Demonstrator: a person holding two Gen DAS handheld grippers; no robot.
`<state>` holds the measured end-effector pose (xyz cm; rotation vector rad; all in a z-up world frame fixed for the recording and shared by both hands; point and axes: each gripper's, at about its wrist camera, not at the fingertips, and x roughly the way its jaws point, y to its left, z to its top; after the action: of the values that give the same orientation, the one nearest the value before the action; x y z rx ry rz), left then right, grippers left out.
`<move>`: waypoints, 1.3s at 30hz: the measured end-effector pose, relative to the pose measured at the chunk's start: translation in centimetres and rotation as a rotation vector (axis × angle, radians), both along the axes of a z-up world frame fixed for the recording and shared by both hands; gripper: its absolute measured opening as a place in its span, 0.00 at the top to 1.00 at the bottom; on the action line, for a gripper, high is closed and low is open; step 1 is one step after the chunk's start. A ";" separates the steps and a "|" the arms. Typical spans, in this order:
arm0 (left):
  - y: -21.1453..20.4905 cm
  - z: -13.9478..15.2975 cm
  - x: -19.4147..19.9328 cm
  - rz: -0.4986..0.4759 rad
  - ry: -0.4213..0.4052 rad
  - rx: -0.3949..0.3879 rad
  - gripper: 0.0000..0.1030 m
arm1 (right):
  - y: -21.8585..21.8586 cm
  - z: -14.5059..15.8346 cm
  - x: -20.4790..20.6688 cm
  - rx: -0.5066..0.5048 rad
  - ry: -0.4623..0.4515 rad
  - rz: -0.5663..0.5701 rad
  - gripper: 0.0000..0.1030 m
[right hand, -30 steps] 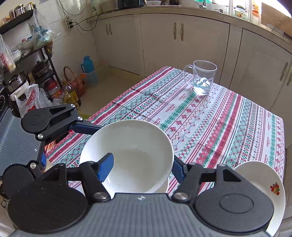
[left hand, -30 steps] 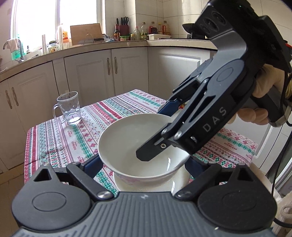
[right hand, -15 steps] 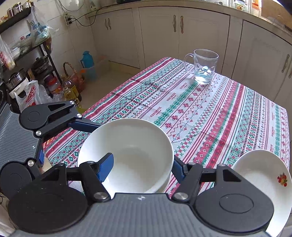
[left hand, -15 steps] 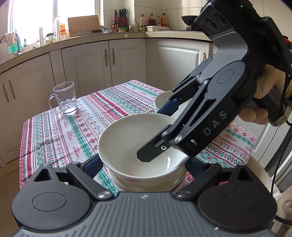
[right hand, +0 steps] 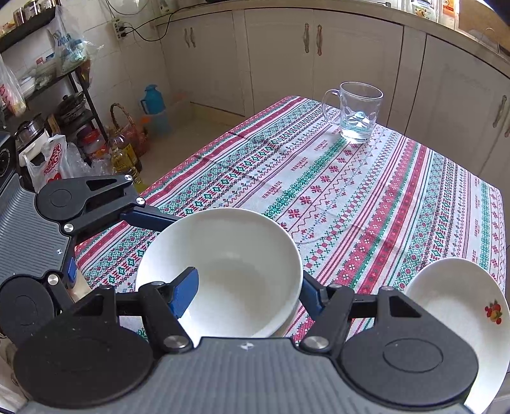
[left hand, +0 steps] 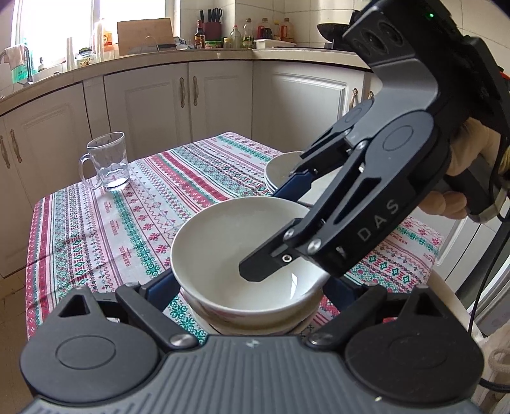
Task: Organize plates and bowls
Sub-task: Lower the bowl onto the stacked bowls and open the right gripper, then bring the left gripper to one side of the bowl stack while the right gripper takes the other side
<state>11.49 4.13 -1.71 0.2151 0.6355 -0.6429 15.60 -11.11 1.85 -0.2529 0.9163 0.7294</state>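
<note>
You get soft daylight from the blown-out window [left hand: 60, 28], far up-left of your left tool. It puts a small glare streak inside the bowl [left hand: 229, 242] and faint shadows on the tablecloth [right hand: 366, 197] ahead. Both views are sharp, but fisheye bending curves the cabinets [left hand: 153, 105], and the 4 corners of each picture go dark.

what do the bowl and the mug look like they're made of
Bowl: likely glazed ceramic, glossy opaque white with a light reflection inside. Mug: clear glass; the tablecloth shows through its walls, though clear plastic cannot be excluded.
</note>
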 end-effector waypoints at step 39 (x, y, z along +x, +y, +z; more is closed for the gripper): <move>2.4 -0.8 -2.6 -0.007 -0.005 0.096 0.03 | -2.2 1.1 -6.1 0.001 -0.205 0.009 0.00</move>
<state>8.88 6.49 -2.52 0.3083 0.6618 -0.6194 9.46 -13.28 2.97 -0.3249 0.7209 0.6979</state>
